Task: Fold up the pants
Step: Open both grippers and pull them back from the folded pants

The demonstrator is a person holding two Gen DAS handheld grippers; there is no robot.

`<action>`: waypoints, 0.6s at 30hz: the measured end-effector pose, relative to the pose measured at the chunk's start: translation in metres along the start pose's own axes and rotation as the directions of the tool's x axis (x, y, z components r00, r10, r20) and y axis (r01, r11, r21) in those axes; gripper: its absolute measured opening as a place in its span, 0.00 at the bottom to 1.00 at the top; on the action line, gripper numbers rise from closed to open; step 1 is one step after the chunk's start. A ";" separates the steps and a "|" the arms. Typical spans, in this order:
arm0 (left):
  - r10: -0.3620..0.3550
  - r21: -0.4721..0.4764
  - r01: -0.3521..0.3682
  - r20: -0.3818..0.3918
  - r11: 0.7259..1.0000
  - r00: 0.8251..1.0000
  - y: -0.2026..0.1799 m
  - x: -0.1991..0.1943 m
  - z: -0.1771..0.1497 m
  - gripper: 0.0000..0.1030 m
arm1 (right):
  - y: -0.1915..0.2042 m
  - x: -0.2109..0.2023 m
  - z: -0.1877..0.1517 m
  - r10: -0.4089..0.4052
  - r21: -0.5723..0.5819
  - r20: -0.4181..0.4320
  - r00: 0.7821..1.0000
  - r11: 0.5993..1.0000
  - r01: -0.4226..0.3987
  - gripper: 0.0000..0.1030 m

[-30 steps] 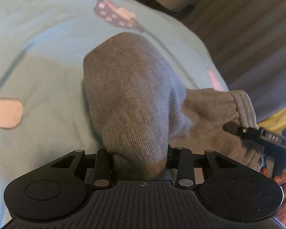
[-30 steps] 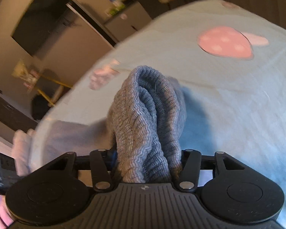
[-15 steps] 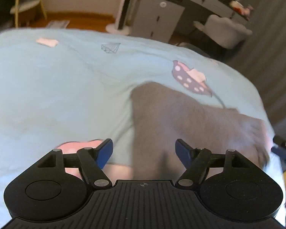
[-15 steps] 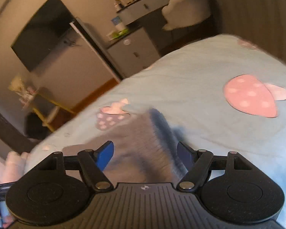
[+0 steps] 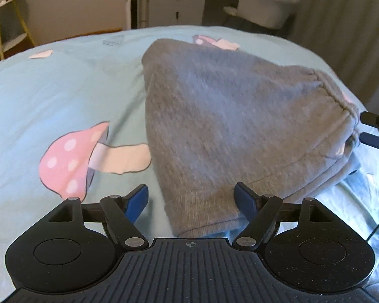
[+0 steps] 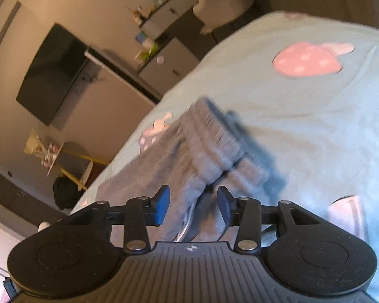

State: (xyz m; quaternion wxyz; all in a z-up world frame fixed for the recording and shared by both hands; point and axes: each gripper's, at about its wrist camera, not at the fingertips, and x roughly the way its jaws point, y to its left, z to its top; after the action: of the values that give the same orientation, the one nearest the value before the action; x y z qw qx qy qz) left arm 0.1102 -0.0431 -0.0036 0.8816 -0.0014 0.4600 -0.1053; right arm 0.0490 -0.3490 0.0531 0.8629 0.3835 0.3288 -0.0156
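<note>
I am between folds: one pair of grey pants (image 5: 230, 126) lies doubled on the pale blue bedspread (image 5: 50, 96), near its right edge, with the ribbed cuff end closest to me and the gathered waistband towards that right edge.

My left gripper (image 5: 192, 197) stands wide open. The cuff lies between its blue pads, but neither pad presses the cloth, so it holds nothing.

My right gripper (image 6: 193, 203) is closing at this moment, about half open, with a ridge of the waistband fabric between the pads. In the blurred right wrist view I cannot see either pad pressing on it, so I judge no grip is made yet.

The fold just laid looks uneven, wider at the waistband than at the cuff. I judge the next move calls for both grippers to pinch all layers at one end together, lift level, and carry that end over to the other without dragging the lower layers.

Counted: one pair of pants, two grippers, one bedspread, and three printed mushrooms in the left view, the nearest pink mushroom (image 5: 70, 161) just beside the pants.
</note>
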 end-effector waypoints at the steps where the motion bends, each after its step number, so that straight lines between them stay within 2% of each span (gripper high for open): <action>1: -0.001 -0.015 0.001 -0.016 1.000 1.000 0.001 0.005 0.002 0.80 | 0.001 0.008 -0.002 0.005 0.000 -0.017 1.000 1.000 -0.005 0.41; 3: -0.021 -0.085 0.016 -0.055 0.996 0.998 0.010 0.010 0.001 0.80 | 0.000 0.026 -0.007 0.003 0.011 -0.070 0.998 1.000 -0.002 0.39; 4: -0.026 -0.111 0.019 -0.063 0.994 0.998 0.014 0.012 -0.001 0.83 | 0.001 0.033 -0.012 -0.046 -0.018 -0.085 0.995 0.999 0.044 0.36; 5: -0.019 -0.121 0.011 -0.067 0.993 0.998 0.015 0.011 -0.001 0.87 | 0.007 0.037 -0.016 -0.104 -0.097 -0.080 0.991 0.991 0.096 0.31; 8: 0.060 -0.055 -0.063 -0.052 0.996 0.997 0.008 -0.001 -0.005 0.94 | 0.032 0.025 -0.040 -0.201 -0.328 -0.002 0.980 0.925 0.189 0.33; 10: 0.096 0.005 -0.096 -0.027 0.995 0.995 0.001 -0.014 -0.012 0.94 | 0.043 0.011 -0.054 -0.253 -0.405 0.026 0.967 0.882 0.242 0.47; 11: 0.097 0.022 -0.097 -0.019 0.995 0.995 -0.001 -0.019 -0.016 0.93 | 0.046 0.004 -0.062 -0.281 -0.442 0.034 0.959 0.856 0.267 0.57; 12: 0.098 0.034 -0.098 -0.017 0.995 0.995 -0.004 -0.025 -0.023 0.93 | 0.049 -0.004 -0.070 -0.292 -0.488 0.028 0.956 0.831 0.268 0.62; 13: 0.099 0.037 -0.099 -0.020 0.994 0.995 -0.005 -0.030 -0.029 0.93 | 0.051 -0.011 -0.078 -0.294 -0.547 -0.002 0.956 0.800 0.245 0.64; 14: 0.095 0.033 -0.094 -0.022 0.995 0.995 -0.006 -0.034 -0.037 0.93 | 0.055 -0.019 -0.091 -0.305 -0.616 -0.042 0.951 0.758 0.216 0.70; 17: 0.050 -0.032 -0.050 -0.002 0.998 0.999 -0.007 -0.046 -0.060 0.93 | 0.057 -0.045 -0.121 -0.318 -0.722 -0.062 0.946 0.669 0.178 0.90; 18: 0.032 -0.062 -0.032 0.011 0.998 0.999 -0.007 -0.050 -0.068 0.93 | 0.059 -0.053 -0.132 -0.317 -0.745 -0.079 0.945 0.648 0.155 0.92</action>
State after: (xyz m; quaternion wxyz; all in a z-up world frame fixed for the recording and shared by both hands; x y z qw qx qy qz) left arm 0.0255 -0.0341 -0.0017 0.8855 -0.0221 0.4578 -0.0768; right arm -0.0489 -0.2306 0.0579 0.8958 -0.0393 0.4407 0.0431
